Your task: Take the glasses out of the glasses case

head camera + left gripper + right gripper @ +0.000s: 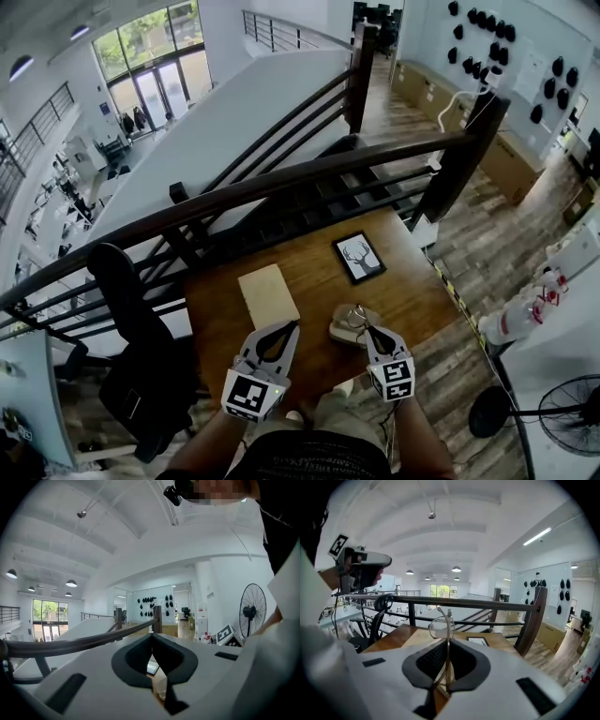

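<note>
In the head view my right gripper (pixel 362 320) is shut on a pair of thin wire-framed glasses (pixel 357 310), held above the open beige glasses case (pixel 343 327) on the wooden table (pixel 314 267). In the right gripper view the glasses (pixel 441 626) stand up between the jaws, pinched by their frame, one round lens above my right gripper (pixel 448 644). My left gripper (pixel 292 326) hovers just left of the case, its jaws closed tip to tip with nothing between them. In the left gripper view my left gripper (pixel 152 638) points out over the railing.
A flat tan rectangular pad (pixel 267 294) lies left of the case. A black-framed deer picture (pixel 359 256) lies near the table's far edge. A dark railing (pixel 281 183) runs behind the table, with stairs beyond. A black chair (pixel 131 319) stands at left, a fan (pixel 562 412) at right.
</note>
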The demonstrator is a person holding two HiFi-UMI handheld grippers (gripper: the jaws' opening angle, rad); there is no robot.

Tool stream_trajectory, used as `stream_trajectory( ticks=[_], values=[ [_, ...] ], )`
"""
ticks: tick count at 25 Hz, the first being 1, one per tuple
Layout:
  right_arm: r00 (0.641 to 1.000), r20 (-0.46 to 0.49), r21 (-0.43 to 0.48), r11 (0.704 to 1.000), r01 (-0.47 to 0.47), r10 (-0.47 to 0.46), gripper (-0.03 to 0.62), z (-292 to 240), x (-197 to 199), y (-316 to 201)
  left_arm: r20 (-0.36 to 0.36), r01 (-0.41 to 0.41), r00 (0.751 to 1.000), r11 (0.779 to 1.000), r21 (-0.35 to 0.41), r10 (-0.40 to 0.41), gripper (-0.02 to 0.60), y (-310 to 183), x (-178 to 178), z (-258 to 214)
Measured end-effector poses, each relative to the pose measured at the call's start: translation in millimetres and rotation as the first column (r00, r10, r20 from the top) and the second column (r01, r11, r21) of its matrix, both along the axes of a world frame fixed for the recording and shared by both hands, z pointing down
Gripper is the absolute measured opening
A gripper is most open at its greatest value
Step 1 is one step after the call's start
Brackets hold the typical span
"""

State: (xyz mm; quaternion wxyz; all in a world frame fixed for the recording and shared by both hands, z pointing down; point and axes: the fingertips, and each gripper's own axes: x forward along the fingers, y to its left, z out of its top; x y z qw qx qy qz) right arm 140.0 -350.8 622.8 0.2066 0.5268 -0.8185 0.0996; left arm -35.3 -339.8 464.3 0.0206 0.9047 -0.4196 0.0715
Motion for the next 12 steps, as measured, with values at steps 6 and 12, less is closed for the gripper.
stream_trajectory(
  ticks=[6, 12],
  values=[
    [0.997, 0.064, 0.093, 0.995, -0.045, 0.039, 0.026, -59, -7, 18, -0.016, -0.008, 1.0, 1.0, 0.022, 0.009, 0.026, 10, -12, -13],
    [0.995, 0.066, 0.186, 0.979, -0.081, 0.07, 0.026, -115, -6, 35, -0.019, -0.021, 1.0, 0.999, 0.04, 0.022, 0.026, 21, -18, -24]
  ],
)
